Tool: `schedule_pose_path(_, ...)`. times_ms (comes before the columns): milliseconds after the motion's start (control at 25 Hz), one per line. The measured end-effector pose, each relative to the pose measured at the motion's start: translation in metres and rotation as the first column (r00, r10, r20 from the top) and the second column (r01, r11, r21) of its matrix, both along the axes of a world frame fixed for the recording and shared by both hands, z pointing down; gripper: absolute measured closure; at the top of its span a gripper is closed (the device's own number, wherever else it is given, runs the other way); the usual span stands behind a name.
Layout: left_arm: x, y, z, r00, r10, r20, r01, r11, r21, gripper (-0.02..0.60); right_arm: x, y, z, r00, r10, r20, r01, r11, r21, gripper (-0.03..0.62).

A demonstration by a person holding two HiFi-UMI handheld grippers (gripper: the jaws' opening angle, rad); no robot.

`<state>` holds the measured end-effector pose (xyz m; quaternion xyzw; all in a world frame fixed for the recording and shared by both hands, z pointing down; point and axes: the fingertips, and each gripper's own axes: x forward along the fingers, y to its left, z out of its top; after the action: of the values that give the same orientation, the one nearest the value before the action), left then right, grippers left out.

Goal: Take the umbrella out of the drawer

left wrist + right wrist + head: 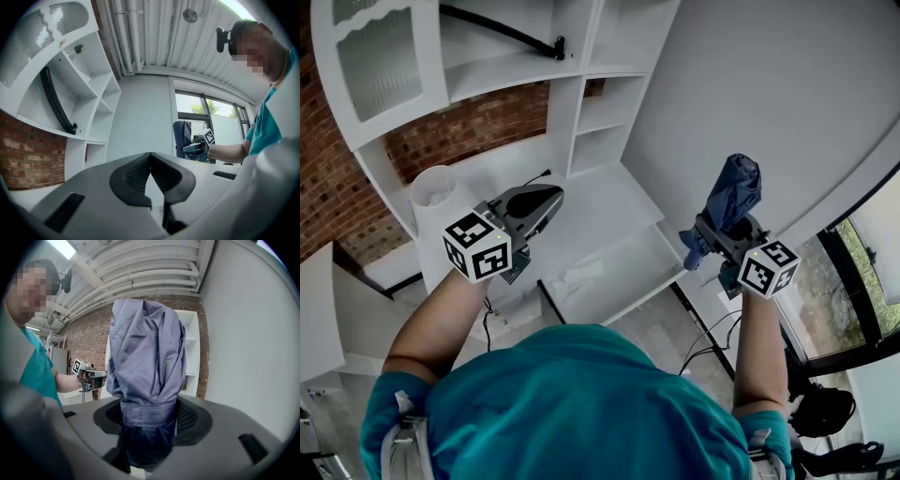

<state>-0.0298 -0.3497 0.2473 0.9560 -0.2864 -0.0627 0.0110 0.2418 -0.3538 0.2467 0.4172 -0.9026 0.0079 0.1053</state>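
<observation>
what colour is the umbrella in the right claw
The umbrella is plain slate blue, clearest in the right gripper view.

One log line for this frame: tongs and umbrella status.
left tongs: shut, empty | right tongs: shut on umbrella | umbrella: folded, held in air

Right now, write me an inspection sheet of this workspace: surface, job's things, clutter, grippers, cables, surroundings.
Surface: white desk; drawer open below it.
Job's things: folded blue umbrella, out of the drawer, held in the air.
Clutter: white cylinder at the desk's left; black curved bar on an upper shelf.
Grippers: left gripper shut, empty; right gripper shut on the umbrella.
Cables: black cable at the desk's back; floor cable below the right gripper.
Surroundings: brick wall, white wall, window.
</observation>
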Motion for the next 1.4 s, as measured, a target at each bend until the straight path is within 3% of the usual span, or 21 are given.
schedule_pose_path(1400, -0.0010, 0.0009, 0.0020, 0.999, -0.001, -0.034, 0.000, 1.000, -0.018, 0.568, -0.0082, -0.0017, 0.0044, 1.000, -0.020, -0.023, 0.021, 1.000, 0.014, 0.336)
